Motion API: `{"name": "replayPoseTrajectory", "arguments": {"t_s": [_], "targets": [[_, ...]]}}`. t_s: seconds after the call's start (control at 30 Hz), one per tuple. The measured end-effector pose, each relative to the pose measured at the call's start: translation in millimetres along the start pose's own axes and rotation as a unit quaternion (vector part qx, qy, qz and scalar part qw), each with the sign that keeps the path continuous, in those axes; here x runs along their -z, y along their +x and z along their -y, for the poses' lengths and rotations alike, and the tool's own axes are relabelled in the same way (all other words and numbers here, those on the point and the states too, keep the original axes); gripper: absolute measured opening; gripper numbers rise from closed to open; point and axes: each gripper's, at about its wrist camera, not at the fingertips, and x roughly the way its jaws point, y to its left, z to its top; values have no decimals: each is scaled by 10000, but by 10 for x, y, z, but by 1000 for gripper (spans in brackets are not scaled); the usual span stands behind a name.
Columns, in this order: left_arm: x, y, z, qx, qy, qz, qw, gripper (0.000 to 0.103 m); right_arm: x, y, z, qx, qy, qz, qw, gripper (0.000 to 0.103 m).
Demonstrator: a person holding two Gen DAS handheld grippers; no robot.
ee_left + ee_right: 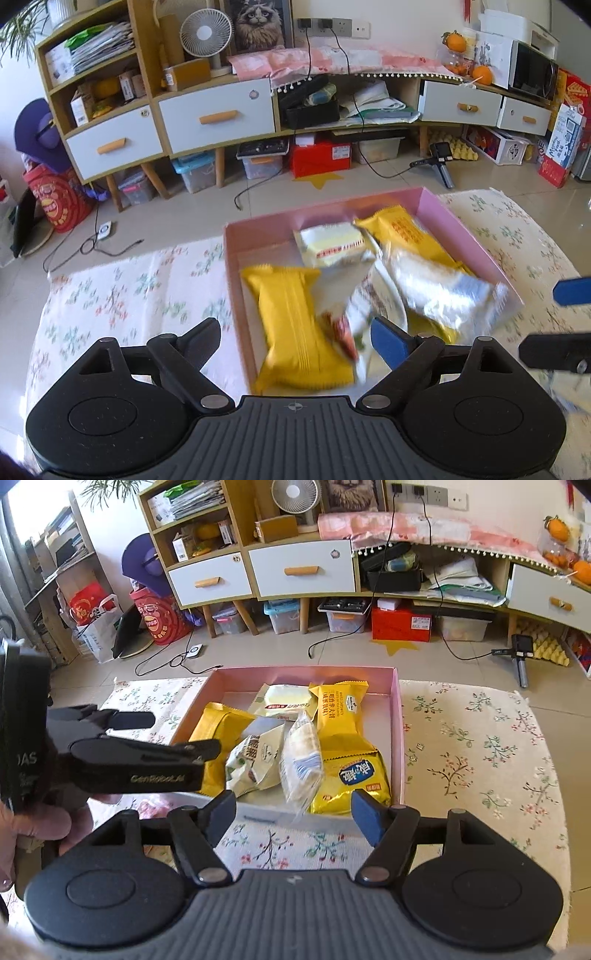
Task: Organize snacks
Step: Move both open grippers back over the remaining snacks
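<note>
Pink box [398, 738], centre of both views, on the floral cloth [480, 757], containing six snack packets: yellow packet [295, 332] at its left, yellow wafer packet [341, 709] and pale packet [284, 700] at its far end, silver packet [301, 760] upright mid-box. Left gripper [297, 334], fingers spread wide above the box's near left corner, holds nothing. Right gripper [293, 812], equally wide, empty, lower centre, before the box's near wall
</note>
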Motion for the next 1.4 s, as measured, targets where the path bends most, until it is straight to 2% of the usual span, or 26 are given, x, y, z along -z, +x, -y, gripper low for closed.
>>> {"name": "replayPoseTrajectory", "arguments": {"t_s": [0.4,0.6,0.73,0.9,1.4], "targets": [[511,-510,-67,206,-138,5,9997,94,297,-303,-208,-7,-115,7,9999,73],[733,-708,-117,201,-32,-23,9998,94,477,-440,-338,15,-263,33,9996,77],[858,-819,-191,262,-194,-49,9995,97,581,-506,-420,-22,-349,73,9994,80],[1033,-887,-267,314,-379,-108,9987,100,698,-539,-468,-129,-318,164,9993,89],[1519,-916,-414,267,-179,-160,9994,101,1119,-478,-406,14,-54,134,9999,95]]}}
